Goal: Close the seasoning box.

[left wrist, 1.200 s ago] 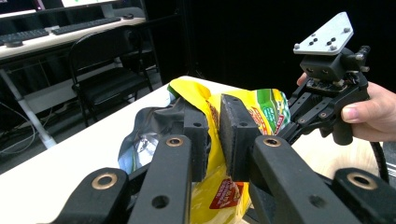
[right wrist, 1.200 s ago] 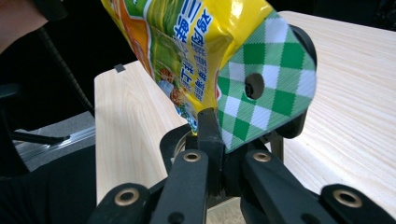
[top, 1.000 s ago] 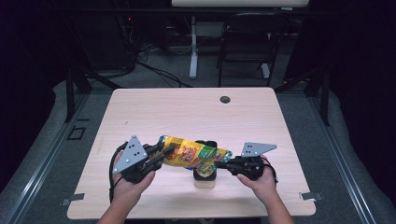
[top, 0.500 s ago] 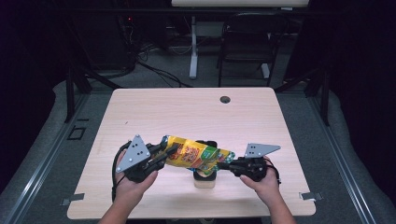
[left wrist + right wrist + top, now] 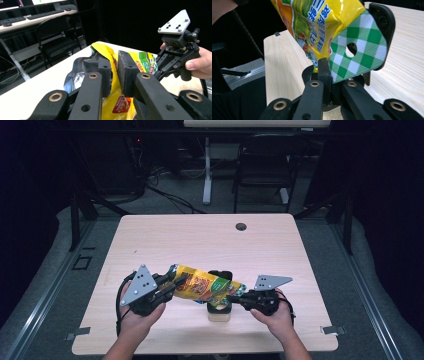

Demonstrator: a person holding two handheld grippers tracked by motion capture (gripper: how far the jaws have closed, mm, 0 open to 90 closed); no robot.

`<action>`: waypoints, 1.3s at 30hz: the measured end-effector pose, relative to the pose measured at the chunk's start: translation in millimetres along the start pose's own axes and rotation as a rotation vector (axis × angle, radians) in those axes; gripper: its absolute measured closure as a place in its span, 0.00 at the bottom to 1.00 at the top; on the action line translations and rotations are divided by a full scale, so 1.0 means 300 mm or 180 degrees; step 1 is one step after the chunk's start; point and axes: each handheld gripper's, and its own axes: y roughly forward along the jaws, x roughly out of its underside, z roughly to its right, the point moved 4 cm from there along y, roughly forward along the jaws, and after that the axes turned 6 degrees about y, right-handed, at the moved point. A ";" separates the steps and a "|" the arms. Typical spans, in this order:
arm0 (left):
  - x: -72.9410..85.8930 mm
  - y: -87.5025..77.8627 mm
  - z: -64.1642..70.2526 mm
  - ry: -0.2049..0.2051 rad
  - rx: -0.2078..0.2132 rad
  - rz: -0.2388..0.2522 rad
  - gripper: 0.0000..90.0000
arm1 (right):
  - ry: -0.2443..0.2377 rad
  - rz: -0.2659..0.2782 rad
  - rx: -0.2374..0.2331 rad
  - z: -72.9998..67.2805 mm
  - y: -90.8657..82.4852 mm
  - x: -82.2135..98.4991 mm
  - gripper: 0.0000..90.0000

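1. Bench of pale wood (image 5: 165, 240) carries everything and comes first by size; I work near its front edge, close to my body, so both hands reach without stretching.
2. Yellow, glossy foil snack bag with a green-and-white checked end (image 5: 202, 286) hangs in the air between my two claws, above the bench and tilted, its checked end lower and over the small black-rimmed cup on its pale base (image 5: 220, 301). I judge I hold it stretched this way to pour from it or tear it above the cup, though I cannot tell whether it is open.
3. My left claw (image 5: 113, 75) is clenched on the bag's upper end; the foil is pinched flat between the pads, which steadies the bulk of the bag.
4. My right claw (image 5: 325, 72) grips the checked strip just beside its hang hole, at the thin sealed edge, where a small bite controls the tilt.
5. Small dark round hole (image 5: 241, 226) lies at the bench's far side, well apart from my work.
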 end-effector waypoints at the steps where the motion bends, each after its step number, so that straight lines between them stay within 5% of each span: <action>1: 0.001 0.001 -0.001 0.0002 -0.0007 0.0009 0.90 | -0.0011 -0.0006 0.0019 0.002 -0.001 -0.001 0.99; 17: 0.018 0.026 -0.003 -0.0065 0.0035 -0.0010 0.90 | 0.0012 0.0100 0.0067 0.015 -0.051 -0.013 0.99; 39: 0.069 -0.012 -0.024 -0.0159 -0.0046 -0.0065 0.88 | -0.0010 0.0171 0.0067 -0.002 -0.024 -0.038 0.99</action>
